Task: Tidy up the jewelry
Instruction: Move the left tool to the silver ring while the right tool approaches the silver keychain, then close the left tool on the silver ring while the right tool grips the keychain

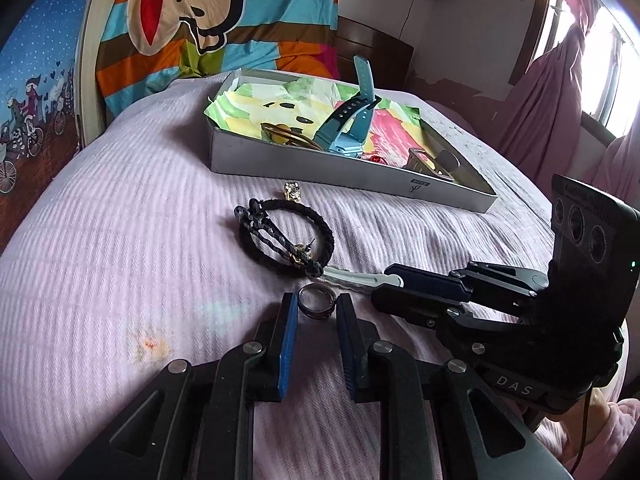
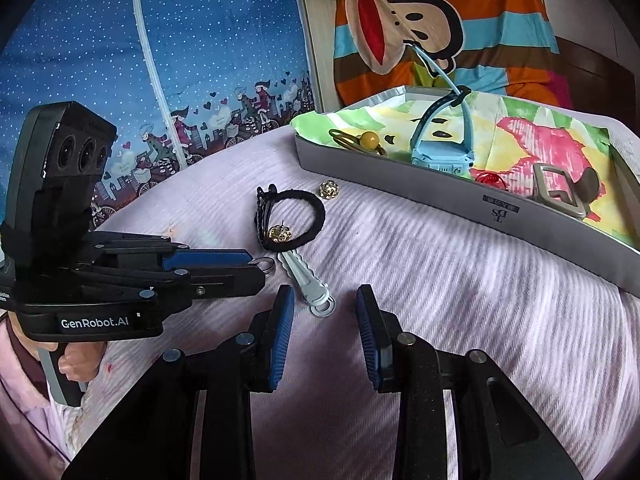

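Note:
A dark metal ring (image 1: 317, 301) lies on the pink bedspread between the fingertips of my left gripper (image 1: 318, 308), whose jaws stand a little apart around it; it also shows in the right wrist view (image 2: 265, 267). My right gripper (image 2: 325, 306) is open, with a grey hair clip (image 2: 306, 280) lying just ahead between its fingers; the clip also shows in the left wrist view (image 1: 362, 279). A black braided bracelet (image 1: 286, 238) with a gold stud earring (image 2: 280, 234) on it lies beyond. A second gold earring (image 1: 293, 191) lies near the grey box (image 1: 320, 168).
The box holds colourful paper, a blue watch (image 1: 348, 128), gold bangles (image 1: 288, 136), a small red piece (image 2: 486, 178) and a grey buckle (image 2: 560, 196). A striped monkey pillow (image 1: 208, 20) stands behind. Pink curtains (image 1: 560, 92) hang at the right.

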